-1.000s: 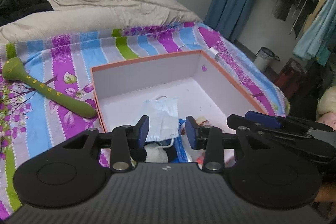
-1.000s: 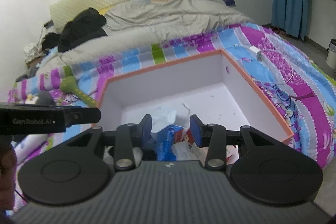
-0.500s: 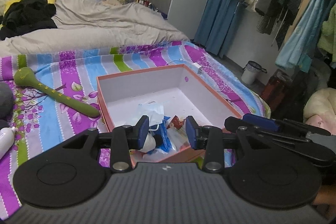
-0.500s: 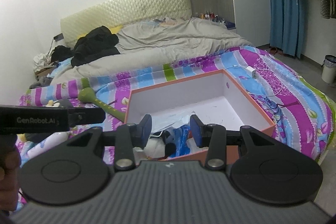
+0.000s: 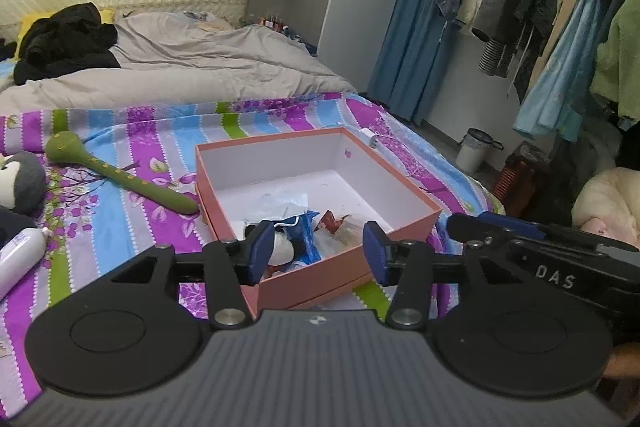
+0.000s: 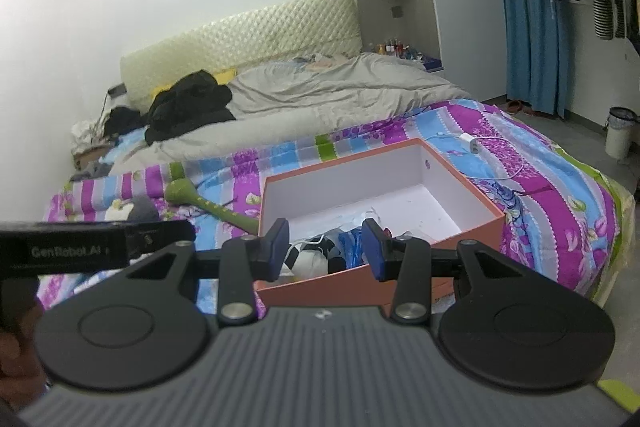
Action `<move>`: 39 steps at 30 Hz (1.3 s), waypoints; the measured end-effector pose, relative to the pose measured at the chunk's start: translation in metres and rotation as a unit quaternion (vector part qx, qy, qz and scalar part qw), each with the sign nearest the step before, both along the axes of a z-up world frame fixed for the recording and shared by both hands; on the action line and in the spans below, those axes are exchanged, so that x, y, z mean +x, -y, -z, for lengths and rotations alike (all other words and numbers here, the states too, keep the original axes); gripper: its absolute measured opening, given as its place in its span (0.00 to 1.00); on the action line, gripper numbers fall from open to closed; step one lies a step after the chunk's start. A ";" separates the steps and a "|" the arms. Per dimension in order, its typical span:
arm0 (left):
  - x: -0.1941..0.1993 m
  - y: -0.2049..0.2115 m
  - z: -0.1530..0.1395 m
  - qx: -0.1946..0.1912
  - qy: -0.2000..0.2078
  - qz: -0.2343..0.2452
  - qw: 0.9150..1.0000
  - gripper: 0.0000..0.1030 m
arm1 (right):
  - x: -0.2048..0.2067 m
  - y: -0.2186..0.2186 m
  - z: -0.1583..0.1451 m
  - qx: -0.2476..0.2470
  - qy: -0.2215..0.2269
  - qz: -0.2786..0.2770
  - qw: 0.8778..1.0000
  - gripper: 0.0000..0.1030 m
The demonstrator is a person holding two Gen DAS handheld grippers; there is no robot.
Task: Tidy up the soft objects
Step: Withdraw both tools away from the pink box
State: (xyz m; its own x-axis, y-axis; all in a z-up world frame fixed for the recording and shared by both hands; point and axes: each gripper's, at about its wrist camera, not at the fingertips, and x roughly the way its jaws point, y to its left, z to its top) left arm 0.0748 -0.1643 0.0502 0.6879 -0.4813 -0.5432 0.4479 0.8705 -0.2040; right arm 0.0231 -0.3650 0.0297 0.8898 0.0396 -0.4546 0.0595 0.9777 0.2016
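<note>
An orange box (image 5: 276, 142) with white walls lies on the striped bedspread; in the right wrist view its far wall (image 6: 340, 187) shows too. Its near corner holds a face mask (image 5: 288, 201), a blue packet (image 5: 306, 231) and other small soft items. A green plush stick (image 5: 120, 179) (image 6: 212, 207) lies left of the box, a grey-and-white plush toy (image 5: 20, 183) (image 6: 128, 213) further left. My left gripper (image 5: 318, 253) hovers short of the box, jaws opening, nothing between them. My right gripper (image 6: 325, 249) hangs beside it, open and empty.
A white bottle (image 5: 20, 259) lies at the left edge. A grey duvet (image 5: 180, 67) and black clothes (image 5: 64, 39) cover the far bed. A white charger (image 6: 468, 143) with cable lies right of the box. A bin (image 5: 476, 151) and hanging clothes (image 5: 560, 7) stand right.
Both grippers have pulled back and risen from over the box, so the whole box and more of the room now show. The left jaws have widened; the right jaws kept their gap.
</note>
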 end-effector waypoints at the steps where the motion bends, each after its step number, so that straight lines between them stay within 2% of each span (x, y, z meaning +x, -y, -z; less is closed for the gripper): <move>1: -0.003 -0.001 0.000 -0.001 0.001 -0.002 1.000 0.54 | -0.003 0.001 0.000 0.002 0.003 0.002 1.000 0.42; 7: -0.019 -0.007 0.006 0.002 0.010 -0.006 1.000 0.58 | -0.015 0.001 0.010 -0.001 -0.001 0.002 1.000 0.42; 10: -0.025 -0.014 0.011 0.001 0.002 -0.012 1.000 0.59 | -0.020 -0.002 0.020 -0.009 -0.007 0.002 1.000 0.42; 15: -0.022 -0.025 0.018 0.003 -0.010 -0.023 1.000 0.66 | -0.023 -0.006 0.031 -0.007 -0.023 0.004 1.000 0.42; 17: -0.019 -0.029 0.018 -0.001 -0.013 -0.029 0.999 0.76 | -0.022 -0.008 0.032 -0.009 -0.024 0.008 1.000 0.44; 18: -0.019 -0.030 0.018 -0.002 -0.013 -0.034 0.999 0.81 | -0.020 -0.008 0.032 -0.010 -0.025 0.009 1.000 0.48; 20: -0.018 -0.033 0.017 -0.002 -0.006 -0.043 0.999 0.92 | -0.019 -0.007 0.032 -0.012 -0.026 0.010 1.000 0.77; 21: -0.017 -0.033 0.016 0.000 -0.002 -0.048 0.999 0.95 | -0.019 -0.007 0.031 -0.013 -0.021 0.012 1.000 0.84; 22: -0.017 -0.033 0.015 0.004 0.000 -0.054 0.999 0.97 | -0.020 -0.007 0.030 -0.016 -0.017 0.016 1.000 0.86; 27: -0.012 -0.032 0.015 0.022 -0.006 -0.064 0.998 1.00 | -0.018 -0.005 0.030 -0.022 -0.024 0.024 0.999 0.86; 39: -0.009 -0.030 0.017 0.032 -0.018 -0.076 0.996 1.00 | -0.018 -0.003 0.030 -0.021 -0.031 0.029 0.999 0.86</move>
State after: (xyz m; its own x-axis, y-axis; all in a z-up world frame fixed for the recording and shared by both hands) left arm 0.0656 -0.1346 0.0336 0.7296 -0.3360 -0.5956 0.3028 0.9397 -0.1591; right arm 0.0049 -0.3617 -0.0003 0.8599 -0.0322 -0.5094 0.1281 0.9797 0.1542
